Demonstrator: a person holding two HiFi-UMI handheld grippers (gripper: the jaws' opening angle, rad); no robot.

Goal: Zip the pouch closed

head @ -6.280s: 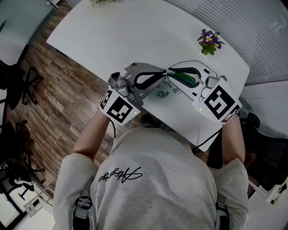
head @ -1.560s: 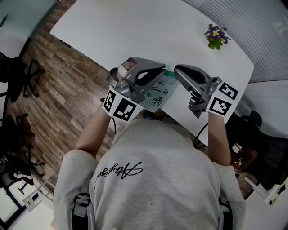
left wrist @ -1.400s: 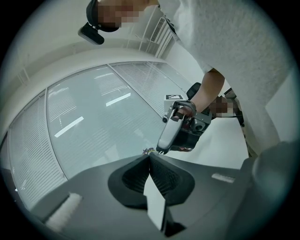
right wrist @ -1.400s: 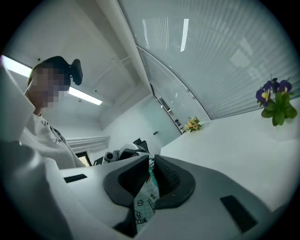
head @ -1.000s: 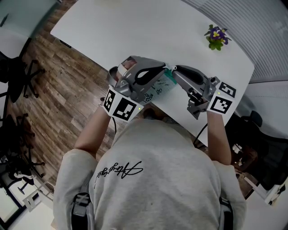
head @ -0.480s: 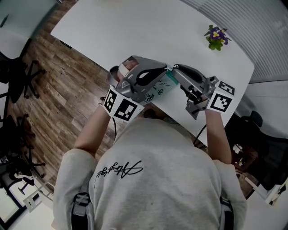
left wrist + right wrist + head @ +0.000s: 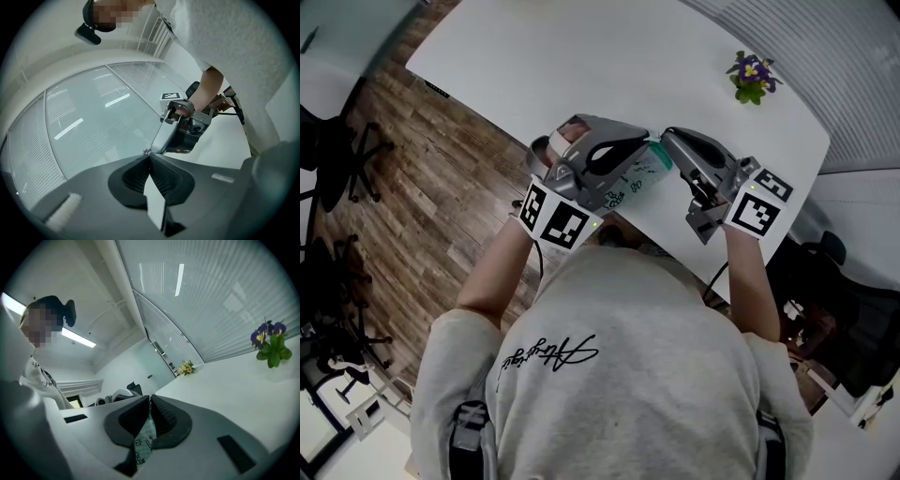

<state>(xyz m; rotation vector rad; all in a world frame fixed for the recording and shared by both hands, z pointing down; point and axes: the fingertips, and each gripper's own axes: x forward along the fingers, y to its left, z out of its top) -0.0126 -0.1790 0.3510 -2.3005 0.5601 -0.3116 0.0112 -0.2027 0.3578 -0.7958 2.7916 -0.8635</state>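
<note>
Now my left gripper is clamped shut on the pouch, which I hold up over the near edge of the table. My right gripper has just been closing on that same top corner, and printed fabric is pinched between its jaws. Both tips nearly meet there, and the pouch trails from them toward me. I can't tell whether I've caught the zip pull, or what's inside.
</note>
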